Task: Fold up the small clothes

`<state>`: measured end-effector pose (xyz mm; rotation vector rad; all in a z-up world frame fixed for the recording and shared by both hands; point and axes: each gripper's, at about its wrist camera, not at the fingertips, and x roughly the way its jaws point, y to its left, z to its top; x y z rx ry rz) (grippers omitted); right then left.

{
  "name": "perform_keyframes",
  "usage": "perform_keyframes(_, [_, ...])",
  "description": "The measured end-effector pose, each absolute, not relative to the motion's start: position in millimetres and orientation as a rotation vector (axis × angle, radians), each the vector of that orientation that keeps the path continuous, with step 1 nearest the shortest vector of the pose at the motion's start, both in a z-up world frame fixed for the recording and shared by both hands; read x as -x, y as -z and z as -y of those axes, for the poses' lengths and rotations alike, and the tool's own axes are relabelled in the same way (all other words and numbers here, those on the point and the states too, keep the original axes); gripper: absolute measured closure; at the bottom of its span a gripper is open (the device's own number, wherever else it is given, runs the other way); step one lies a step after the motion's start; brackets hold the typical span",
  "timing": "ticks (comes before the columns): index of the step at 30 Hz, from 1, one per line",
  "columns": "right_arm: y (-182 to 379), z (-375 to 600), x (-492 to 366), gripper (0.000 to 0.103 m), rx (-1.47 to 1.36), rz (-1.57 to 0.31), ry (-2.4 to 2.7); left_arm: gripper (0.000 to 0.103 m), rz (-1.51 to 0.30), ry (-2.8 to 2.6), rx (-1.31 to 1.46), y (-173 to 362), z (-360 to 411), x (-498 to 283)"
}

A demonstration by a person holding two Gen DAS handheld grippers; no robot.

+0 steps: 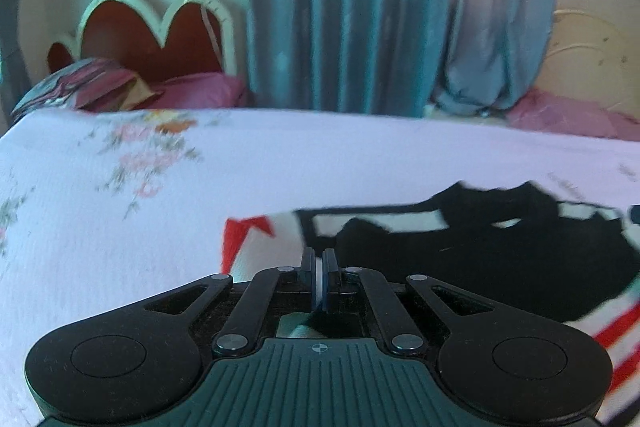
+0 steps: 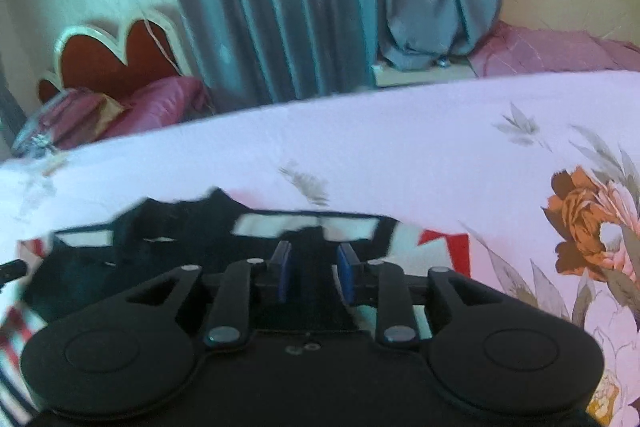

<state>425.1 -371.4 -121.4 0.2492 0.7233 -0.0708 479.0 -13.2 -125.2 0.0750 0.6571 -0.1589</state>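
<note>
garment: small black, white and red striped cloth garment (image 1: 500, 259) lies spread on the white floral bedsheet (image 1: 120, 227), between our two grippers.
handling: we judge it light, limp and non-slippery; it will sag and drag, so take it at hems or corners, not mid-panel.
left gripper (image 1: 319, 267): jaws closed, a thin pale fold of cloth seems pinched between them; garment's red-and-white edge sits right at the tips.
right gripper (image 2: 314, 267): jaws slightly apart, pads not pressing anything we can see; black part of the garment lies just past and under the tips.
</note>
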Motion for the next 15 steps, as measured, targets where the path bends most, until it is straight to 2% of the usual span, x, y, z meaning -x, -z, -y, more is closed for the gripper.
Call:
perform_keyframes(6, [115.3,330.1,-409.6,0.078,-0.220,-0.739,-0.053,0.103,-0.677,0.324,-0.072,114.8,45.3,-449.6])
perform_keyframes(10, [128.2,297.1,-404.6,0.079,-0.183,-0.775,-0.111,0.103,-0.707,0.357,-0.131,134.8,69.6,-436.9])
perform_keyframes(15, [144.1,298.6,-392.5,0.081,-0.107,-0.804,-0.064,0.103,-0.726,0.271,-0.142,157.3,50.8,-436.3])
